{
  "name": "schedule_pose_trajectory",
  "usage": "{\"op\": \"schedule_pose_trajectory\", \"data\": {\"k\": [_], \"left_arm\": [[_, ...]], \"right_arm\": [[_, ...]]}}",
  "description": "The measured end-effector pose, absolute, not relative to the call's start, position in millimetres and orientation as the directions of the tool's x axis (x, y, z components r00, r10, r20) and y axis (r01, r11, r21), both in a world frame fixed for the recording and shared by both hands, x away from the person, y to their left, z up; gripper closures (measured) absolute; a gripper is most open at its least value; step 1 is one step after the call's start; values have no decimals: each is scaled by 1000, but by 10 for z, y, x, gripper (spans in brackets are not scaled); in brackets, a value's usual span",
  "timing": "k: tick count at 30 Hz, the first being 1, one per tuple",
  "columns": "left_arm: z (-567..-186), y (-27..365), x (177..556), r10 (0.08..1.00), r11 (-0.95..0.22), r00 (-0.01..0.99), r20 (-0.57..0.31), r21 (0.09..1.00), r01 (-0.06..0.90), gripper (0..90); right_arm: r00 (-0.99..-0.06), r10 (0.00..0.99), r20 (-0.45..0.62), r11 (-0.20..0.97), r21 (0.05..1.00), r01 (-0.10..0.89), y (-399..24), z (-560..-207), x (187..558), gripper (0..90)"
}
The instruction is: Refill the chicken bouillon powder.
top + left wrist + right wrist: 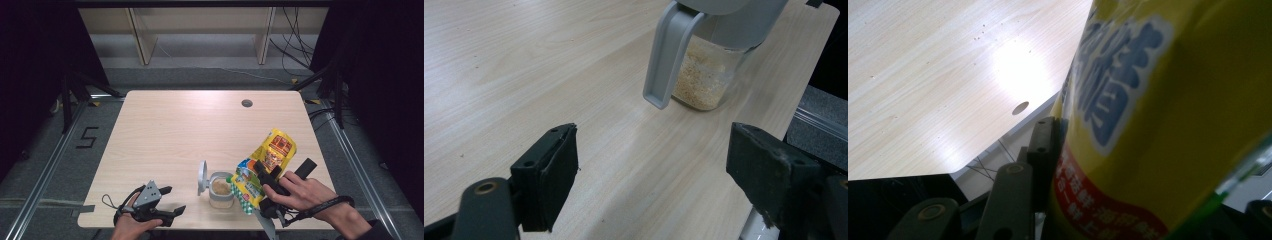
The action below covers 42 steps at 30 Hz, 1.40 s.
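A small clear jar (220, 191) of beige granules stands near the table's front edge, its grey flip lid (202, 177) swung open to the left. My right gripper (262, 174) is shut on a yellow snack bag (272, 152), which tilts with its lower end beside the jar's mouth. In the right gripper view the bag (1168, 115) is pressed against the left pad (1044, 150). My left gripper (174, 200) rests open at the front left, apart from the jar. In the left gripper view the jar (704, 80) and its hanging lid (669, 60) lie beyond the open jaws.
The light wooden table (175, 130) has a round cable hole (246, 103) at the far right. Its front edge runs just below both hands. Wooden shelving and loose cables stand on the floor beyond the far edge.
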<state>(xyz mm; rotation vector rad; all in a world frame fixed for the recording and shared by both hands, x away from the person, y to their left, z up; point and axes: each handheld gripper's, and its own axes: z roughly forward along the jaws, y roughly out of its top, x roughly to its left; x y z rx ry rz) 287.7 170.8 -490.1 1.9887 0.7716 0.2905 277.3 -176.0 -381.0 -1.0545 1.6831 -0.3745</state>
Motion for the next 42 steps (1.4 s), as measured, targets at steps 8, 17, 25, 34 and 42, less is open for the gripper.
{"op": "schedule_pose_trajectory", "data": {"k": [8,17,25,34,42], "left_arm": [[-4902,1702,2873,626,-342,771,-114,849,403,202],[-4900,1702,2873,625,-342,772,-114,849,402,202],[-4900,1703,2873,625,-343,772,-113,849,402,202],[-4897,1715,2880,625,-360,775,-97,844,396,202],[-4902,1696,2870,627,-330,769,-123,853,405,202]], "right_arm": [[-47,-791,-610,559,-688,-463,-1760,-3808,2774,670],[-42,-795,-605,552,-693,-464,-1753,-3800,2777,671],[-51,-790,-611,560,-686,-464,-1761,-3805,2776,671],[-47,-789,-613,562,-689,-458,-1767,-3796,2770,671],[-44,-791,-611,557,-688,-465,-1761,-3803,2774,672]]}}
